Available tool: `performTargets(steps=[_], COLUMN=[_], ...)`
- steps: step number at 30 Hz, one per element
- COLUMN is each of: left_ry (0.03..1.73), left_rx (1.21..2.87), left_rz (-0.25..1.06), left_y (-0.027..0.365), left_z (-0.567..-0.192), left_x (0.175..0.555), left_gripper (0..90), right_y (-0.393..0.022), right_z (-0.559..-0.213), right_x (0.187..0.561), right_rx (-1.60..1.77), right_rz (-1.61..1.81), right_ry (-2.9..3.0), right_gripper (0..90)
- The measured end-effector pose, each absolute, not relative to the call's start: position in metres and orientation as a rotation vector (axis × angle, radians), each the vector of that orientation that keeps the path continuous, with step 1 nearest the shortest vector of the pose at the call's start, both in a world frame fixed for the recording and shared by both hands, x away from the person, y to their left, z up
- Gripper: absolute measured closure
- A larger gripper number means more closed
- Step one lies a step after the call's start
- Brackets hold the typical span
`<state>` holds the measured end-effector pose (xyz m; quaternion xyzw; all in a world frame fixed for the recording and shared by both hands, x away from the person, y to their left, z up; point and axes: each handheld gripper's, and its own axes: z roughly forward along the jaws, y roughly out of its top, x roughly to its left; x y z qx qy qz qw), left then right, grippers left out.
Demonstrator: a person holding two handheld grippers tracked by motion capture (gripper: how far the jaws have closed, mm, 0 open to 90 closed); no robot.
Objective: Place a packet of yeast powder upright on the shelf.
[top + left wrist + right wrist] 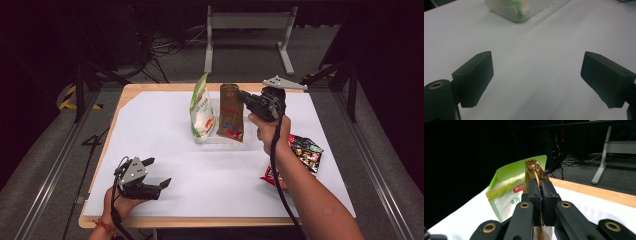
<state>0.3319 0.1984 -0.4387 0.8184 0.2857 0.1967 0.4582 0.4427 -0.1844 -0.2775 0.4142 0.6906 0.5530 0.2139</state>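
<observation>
Right claw clamped on brown pouch, seemingly upright, long axis vertical; left claw wide.

1. This is a lab or recording studio, not a home: black walls surround one lit wooden table.
2. A white sheet covers the tabletop like a staged work surface.
3. Loose cables lie on grey carpet behind it.
4. A bare metal table frame stands beyond, and yellow-black hazard tape marks the floor.
</observation>
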Motion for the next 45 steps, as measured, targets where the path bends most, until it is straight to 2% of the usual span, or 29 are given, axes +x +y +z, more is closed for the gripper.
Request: performTargets(steps=[8, 20, 36, 45], left_ry=[0.7, 0.691, 0.689, 0.687], left_rx=[2.016, 2.028, 2.019, 2.022], left_rz=[0.482, 0.48, 0.482, 0.48], left_y=[0.199, 0.196, 0.199, 0.198], left_z=[-0.439, -0.439, -0.439, -0.44], left_x=[0.332, 0.333, 0.333, 0.333], left_gripper=[11.9, 11.9, 11.9, 11.9], right_y=[-0.171, -0.178, -0.134, -0.116], right_z=[-0.278, -0.275, -0.277, -0.299], right_x=[0.45, 0.447, 0.473, 0.48], right_rx=[1.162, 1.181, 1.189, 1.2], right_rz=[1.428, 1.437, 1.321, 1.344], right_ry=[1.859, 1.829, 1.898, 1.946], right_gripper=[87.6, 87.6, 87.4, 87.2])
